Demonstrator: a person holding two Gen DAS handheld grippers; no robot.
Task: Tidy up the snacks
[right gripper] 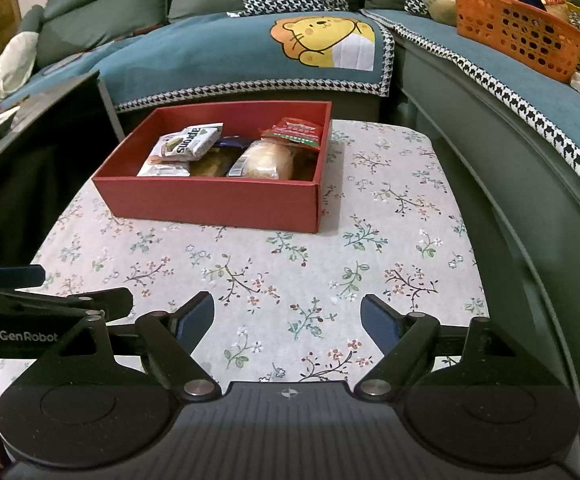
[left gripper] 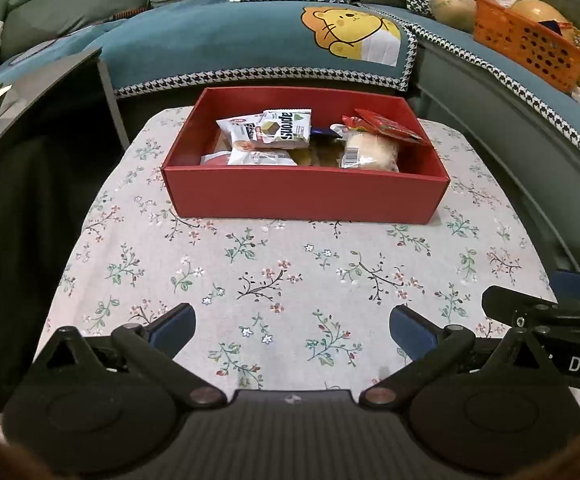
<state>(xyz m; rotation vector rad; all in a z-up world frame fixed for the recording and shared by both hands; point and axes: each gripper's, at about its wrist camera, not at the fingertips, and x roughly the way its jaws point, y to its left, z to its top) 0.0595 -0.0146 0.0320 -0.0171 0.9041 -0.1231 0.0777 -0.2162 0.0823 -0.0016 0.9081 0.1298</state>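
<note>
Snacks (left gripper: 290,140) in mixed wrappers fill the red box (left gripper: 305,196).

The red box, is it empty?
No, the red box holds several snack packets, such as a green-and-white packet and a wrapped bread roll.

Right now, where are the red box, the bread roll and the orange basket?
red box (left gripper: 305,198), left wrist view, front wall.
bread roll (right gripper: 268,163), right wrist view, wrapper middle.
orange basket (right gripper: 517,36), right wrist view, side mesh.
</note>
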